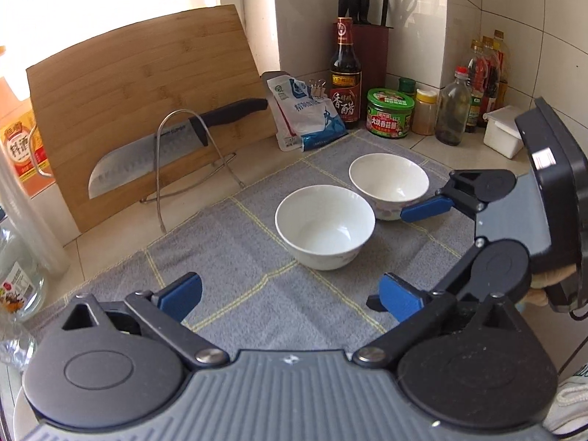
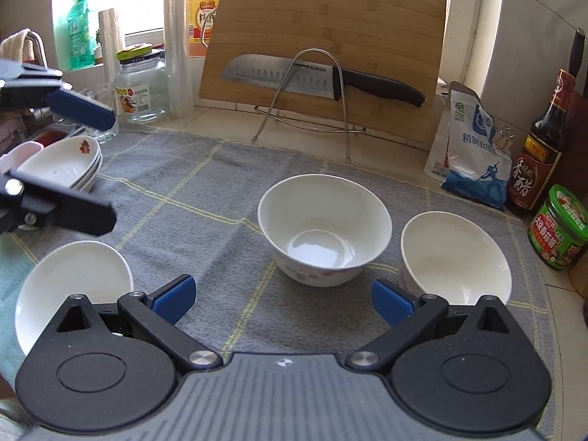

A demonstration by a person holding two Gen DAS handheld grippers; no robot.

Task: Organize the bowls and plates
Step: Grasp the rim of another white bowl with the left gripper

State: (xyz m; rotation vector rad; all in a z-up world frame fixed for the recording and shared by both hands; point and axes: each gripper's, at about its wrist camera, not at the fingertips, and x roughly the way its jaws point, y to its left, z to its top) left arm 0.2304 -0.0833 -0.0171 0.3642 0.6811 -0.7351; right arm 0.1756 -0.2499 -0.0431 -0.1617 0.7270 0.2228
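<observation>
On a grey cloth (image 2: 205, 191) covering the bench, three white bowls sit apart: centre bowl (image 2: 325, 229), right bowl (image 2: 455, 257), left bowl (image 2: 73, 279). Both the left hand-held gripper (image 1: 288, 294) and right hand-held gripper (image 2: 281, 294) hover wide apart, empty, beside stacked plates (image 2: 64, 161).

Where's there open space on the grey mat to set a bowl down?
Bare grey mat lies between the middle bowl and the stacked dishes, in front of the cutting board. The right side is crowded: another bowl, green jar, vinegar bottle. A third bowl sits near left.
</observation>
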